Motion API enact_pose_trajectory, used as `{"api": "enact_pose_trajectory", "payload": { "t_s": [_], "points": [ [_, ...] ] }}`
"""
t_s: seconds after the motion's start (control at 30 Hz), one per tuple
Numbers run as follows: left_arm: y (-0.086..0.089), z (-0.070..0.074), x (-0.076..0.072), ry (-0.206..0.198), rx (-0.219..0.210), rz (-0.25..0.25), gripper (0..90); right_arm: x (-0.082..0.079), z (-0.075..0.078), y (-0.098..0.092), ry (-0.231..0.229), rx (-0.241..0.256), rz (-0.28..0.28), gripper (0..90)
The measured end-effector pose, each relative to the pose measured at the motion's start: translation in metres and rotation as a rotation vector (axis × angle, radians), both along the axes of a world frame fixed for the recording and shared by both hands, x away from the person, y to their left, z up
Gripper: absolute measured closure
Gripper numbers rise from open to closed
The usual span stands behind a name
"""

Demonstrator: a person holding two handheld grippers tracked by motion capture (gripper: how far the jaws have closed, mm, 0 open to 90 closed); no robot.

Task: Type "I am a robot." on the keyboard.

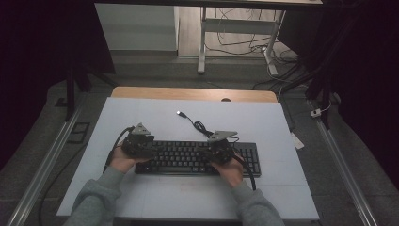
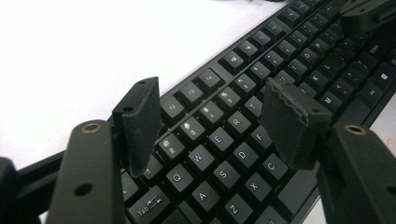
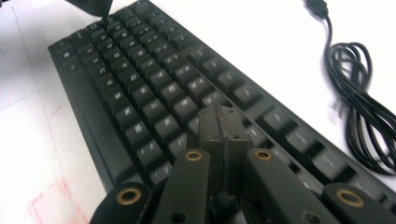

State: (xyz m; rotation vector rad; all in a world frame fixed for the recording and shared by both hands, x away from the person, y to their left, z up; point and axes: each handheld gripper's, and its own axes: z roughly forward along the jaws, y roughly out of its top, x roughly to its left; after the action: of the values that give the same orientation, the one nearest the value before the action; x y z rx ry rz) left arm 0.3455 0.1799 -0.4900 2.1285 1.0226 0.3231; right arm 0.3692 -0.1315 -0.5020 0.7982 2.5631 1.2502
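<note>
Black keyboard (image 1: 197, 158) lying flat near the counter (image 1: 263, 122) middle, long side across, seemingly placed for key pressing. Left gripper (image 2: 219, 123) poised over the Q-W-E end at 9 o'clock with fingers (image 2: 140, 123) spread wide and empty; right gripper (image 3: 223, 135) at 3 o'clock with fingers pressed together on nothing, tips low over the keys, likely forming one poking point. Cable (image 1: 200, 126) coiled just beyond at 12 o'clock, USB plug (image 1: 179, 113) loose, clear of both hands.

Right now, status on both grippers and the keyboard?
Left gripper open, jaws over the left-hand letter keys. Right gripper shut, empty, tip over the keys. Keyboard flat on the white table; coiled USB cable behind it.
</note>
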Motion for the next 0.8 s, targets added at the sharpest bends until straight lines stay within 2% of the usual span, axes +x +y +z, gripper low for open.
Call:
{"api": "enact_pose_trajectory", "payload": {
  "t_s": [0.07, 0.2, 0.27, 0.33, 0.4, 0.5, 0.57, 0.8],
  "points": [
    [0.0, 0.0, 0.0, 0.0, 0.001, 0.001, 37.6, -0.002, 0.001, -0.007, 0.001, 0.001, -0.008, 89.0],
    [0.0, 0.0, 0.0, 0.001, 0.003, 0.003, 37.5, -0.004, 0.002, -0.022, -0.004, 0.019, -0.037, 78.1],
    [0.0, 0.0, 0.0, 0.002, 0.003, 0.003, 37.5, -0.005, 0.002, -0.029, -0.004, 0.025, -0.05, 68.9],
    [0.001, 0.0, 0.0, 0.001, 0.003, 0.005, 37.5, -0.007, 0.002, -0.034, -0.024, 0.025, -0.067, 59.4],
    [0.001, 0.0, 0.0, 0.002, 0.003, 0.005, 37.5, -0.009, 0.003, -0.039, -0.033, 0.03, -0.079, 53.2],
    [0.0, 0.0, 0.0, 0.002, 0.005, 0.002, 37.2, -0.012, 0.002, -0.045, -0.03, 0.056, -0.085, 48.9],
    [0.0, 0.0, -0.001, 0.001, 0.006, 0.001, 37.2, -0.015, 0.002, -0.048, -0.037, 0.051, -0.083, 46.9],
    [-0.001, 0.0, 0.0, 0.004, 0.006, 0.0, 37.1, -0.02, 0.004, -0.056, -0.058, 0.066, -0.074, 45.4]
  ]
}}
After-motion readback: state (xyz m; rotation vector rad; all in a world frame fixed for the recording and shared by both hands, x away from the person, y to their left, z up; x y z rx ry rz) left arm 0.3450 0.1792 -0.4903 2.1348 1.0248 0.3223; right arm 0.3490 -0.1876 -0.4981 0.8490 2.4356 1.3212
